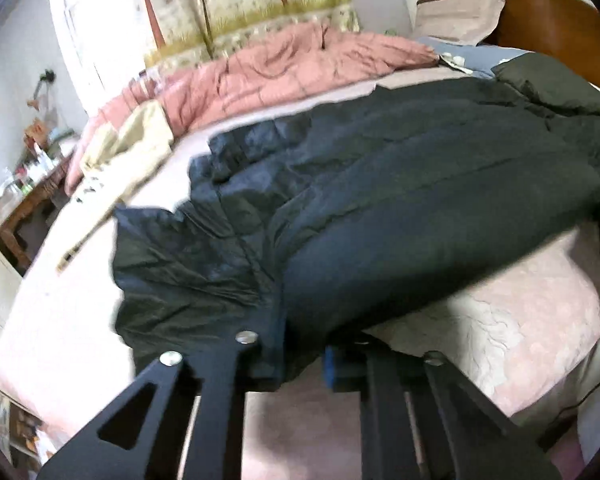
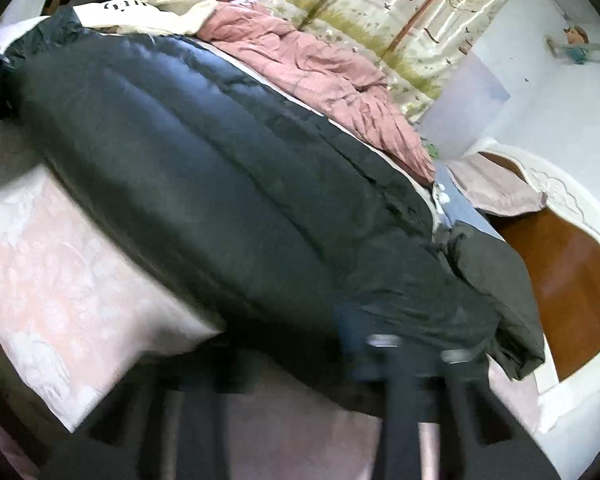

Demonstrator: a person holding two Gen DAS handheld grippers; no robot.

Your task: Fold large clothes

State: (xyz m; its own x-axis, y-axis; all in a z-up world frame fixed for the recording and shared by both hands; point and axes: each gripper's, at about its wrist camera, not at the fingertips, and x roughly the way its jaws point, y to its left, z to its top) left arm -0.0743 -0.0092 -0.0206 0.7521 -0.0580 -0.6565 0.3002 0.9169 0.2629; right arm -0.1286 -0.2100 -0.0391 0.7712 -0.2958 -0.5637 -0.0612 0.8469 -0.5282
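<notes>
Dark puffer jacket [image 1: 380,184] — edge between both hand-held grippers' jaws.

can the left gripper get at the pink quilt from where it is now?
Probably not as things stand. The left gripper looks shut on the near edge of the dark puffer jacket, and the pink quilt lies on the far side of the bed, beyond the jacket's full width.
</notes>
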